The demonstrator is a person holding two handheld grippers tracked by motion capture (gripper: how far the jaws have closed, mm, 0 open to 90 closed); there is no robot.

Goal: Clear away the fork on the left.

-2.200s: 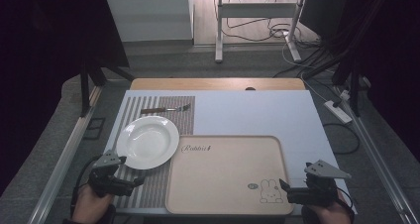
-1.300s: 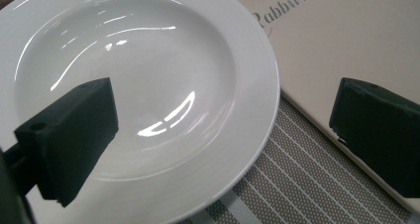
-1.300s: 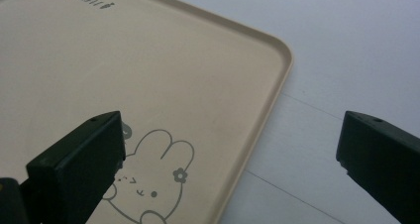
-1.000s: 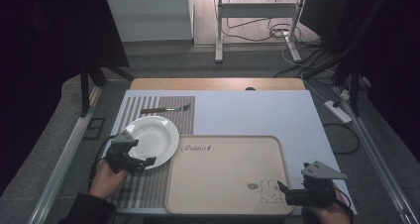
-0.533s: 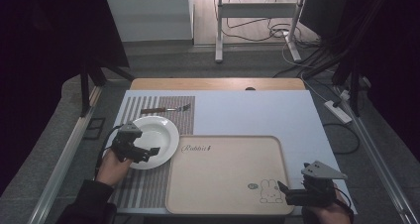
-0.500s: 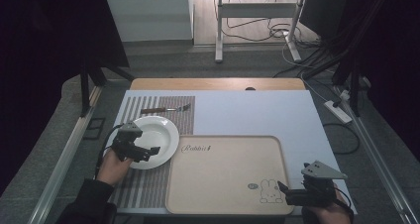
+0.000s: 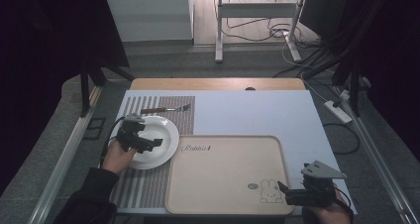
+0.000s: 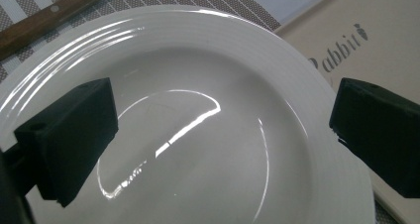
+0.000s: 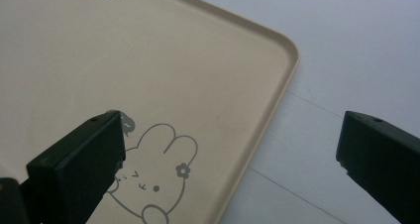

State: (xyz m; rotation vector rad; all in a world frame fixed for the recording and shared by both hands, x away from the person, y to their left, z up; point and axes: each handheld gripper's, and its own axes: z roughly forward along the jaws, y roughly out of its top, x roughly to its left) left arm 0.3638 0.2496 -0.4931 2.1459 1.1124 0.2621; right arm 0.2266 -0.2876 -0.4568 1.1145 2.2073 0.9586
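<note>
While the left gripper (image 7: pixel 148 143) hangs with jaws spread over the white plate (image 7: pixel 161 135) on the striped mat (image 7: pixel 148 189), the right gripper (image 7: pixel 289 194) sits, jaws likewise spread, at the near right corner of the beige tray (image 7: pixel 223 174) on the bench (image 7: pixel 257 112).

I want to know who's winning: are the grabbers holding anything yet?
Nothing yet. The left gripper hangs open over the white plate; the right gripper is open by the tray.

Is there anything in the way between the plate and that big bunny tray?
Nothing visible. The white plate sits on the striped mat right beside the tray, whose surface is bare. The fork lies behind the plate, off the path. The left hand-held gripper hovers open over the plate.
</note>
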